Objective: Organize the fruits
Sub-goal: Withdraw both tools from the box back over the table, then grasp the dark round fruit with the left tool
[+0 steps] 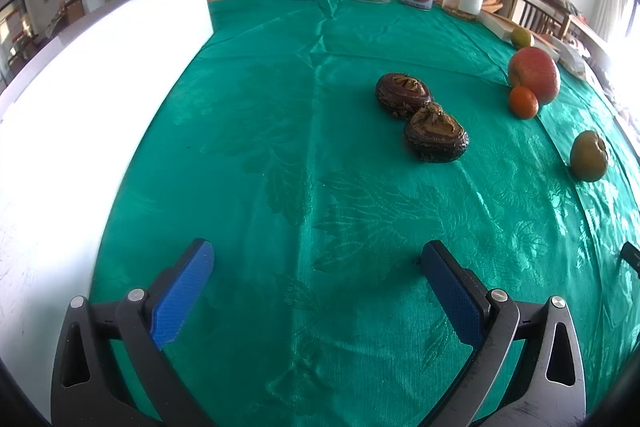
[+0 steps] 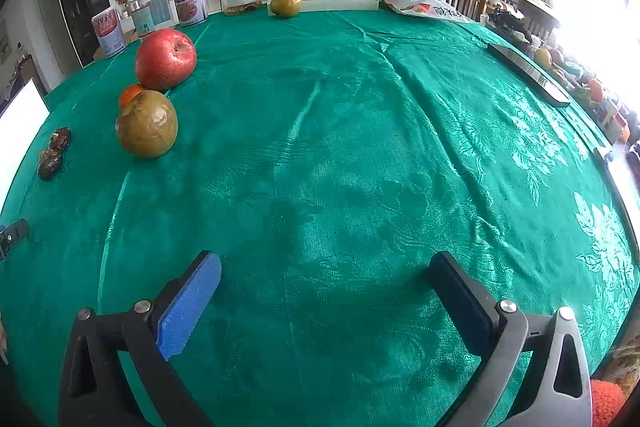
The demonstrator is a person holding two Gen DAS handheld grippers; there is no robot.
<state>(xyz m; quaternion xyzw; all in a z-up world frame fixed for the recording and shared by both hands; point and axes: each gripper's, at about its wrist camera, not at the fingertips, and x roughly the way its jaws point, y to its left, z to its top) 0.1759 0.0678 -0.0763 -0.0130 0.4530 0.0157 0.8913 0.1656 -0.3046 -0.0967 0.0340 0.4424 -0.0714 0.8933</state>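
Left wrist view: the left claw (image 1: pixel 316 283) gapes, released, over the green table (image 1: pixel 280 107); two brown dried fruits (image 1: pixel 420 119) lie at one o'clock. Right claw (image 2: pixel 326 287) likewise released; apple (image 2: pixel 165 59) at eleven o'clock.

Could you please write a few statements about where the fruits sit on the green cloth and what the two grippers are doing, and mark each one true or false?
1. The left hand-held gripper is open and holds nothing. True.
2. The small orange tangerine sits right beside the large red apple. True.
3. The two dark brown wrinkled fruits lie far apart. False: they lie against each other.
4. The right hand-held gripper is clamped on the brownish-green round pear. False: it is open, and the pear rests on the green patterned tablecloth well ahead of it.
5. A second greenish round fruit sits near the table's far edge. True.
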